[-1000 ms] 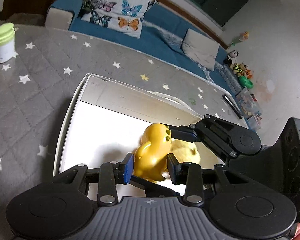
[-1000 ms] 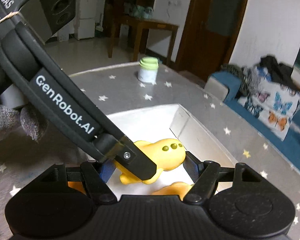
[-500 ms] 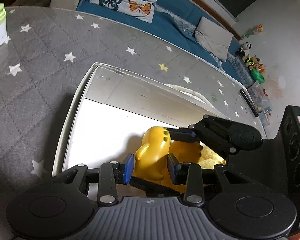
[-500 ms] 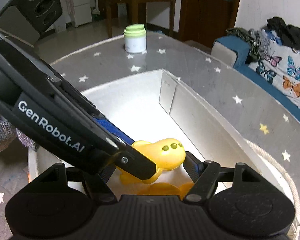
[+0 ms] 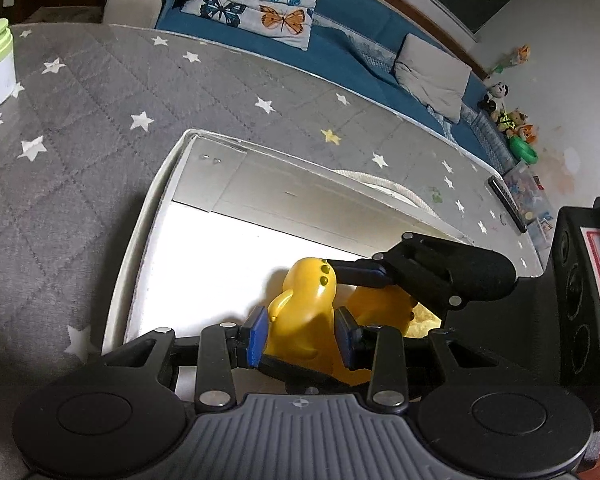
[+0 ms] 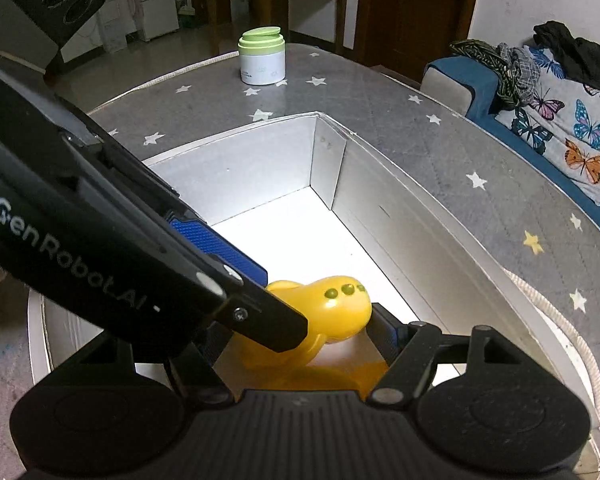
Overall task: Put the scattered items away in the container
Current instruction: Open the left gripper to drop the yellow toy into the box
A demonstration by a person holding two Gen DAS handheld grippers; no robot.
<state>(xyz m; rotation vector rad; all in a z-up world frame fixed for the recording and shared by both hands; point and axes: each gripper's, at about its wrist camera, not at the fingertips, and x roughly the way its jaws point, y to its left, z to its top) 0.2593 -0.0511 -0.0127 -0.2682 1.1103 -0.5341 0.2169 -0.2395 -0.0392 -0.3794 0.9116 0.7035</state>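
Holding the yellow toy low inside the white box, the left tool squeezes its smooth, slippery, light middle, while the right tool is opening around its round head.

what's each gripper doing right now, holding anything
left gripper: shut on the yellow toy.
right gripper: jaws opening, toy's head between them.
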